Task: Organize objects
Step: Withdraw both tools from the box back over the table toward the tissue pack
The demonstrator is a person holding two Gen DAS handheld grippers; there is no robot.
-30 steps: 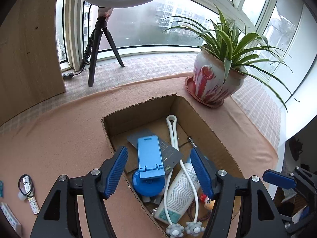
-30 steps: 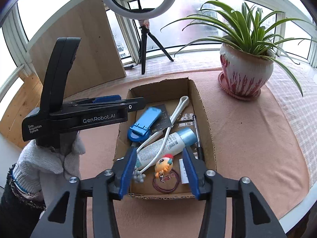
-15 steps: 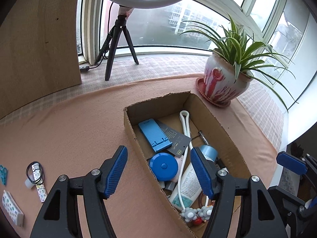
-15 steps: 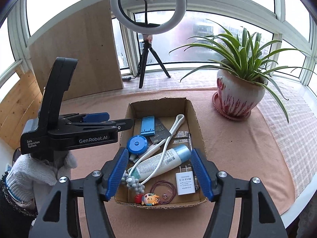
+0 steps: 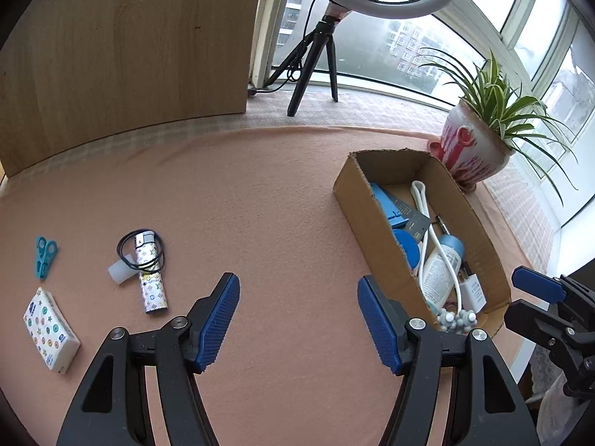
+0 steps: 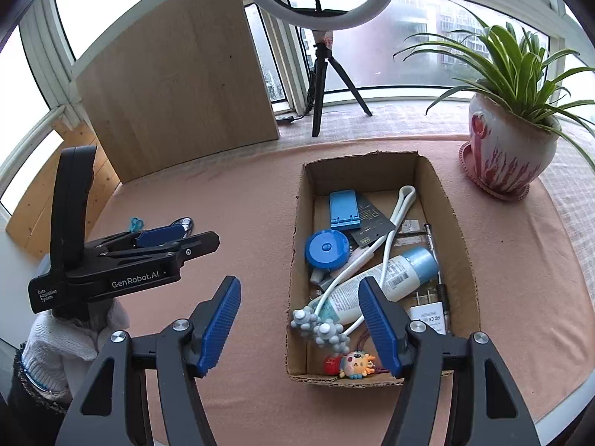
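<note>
So we've swung the left gripper [image 5: 295,319] off the cardboard box [image 5: 375,219] toward the loose items – patterned lighter [image 5: 150,278], tissue pack [image 5: 50,329], blue clip [image 5: 44,256] – jaws spread, empty. Right gripper [image 6: 299,329] just opened wider, nothing held – next pick is on the left.

At the left of the right wrist view, the left tool [image 6: 158,237] reads "GenRobot.AI" and "Data Acquisition System"; the white charger [image 6: 427,317] shows "FC".
</note>
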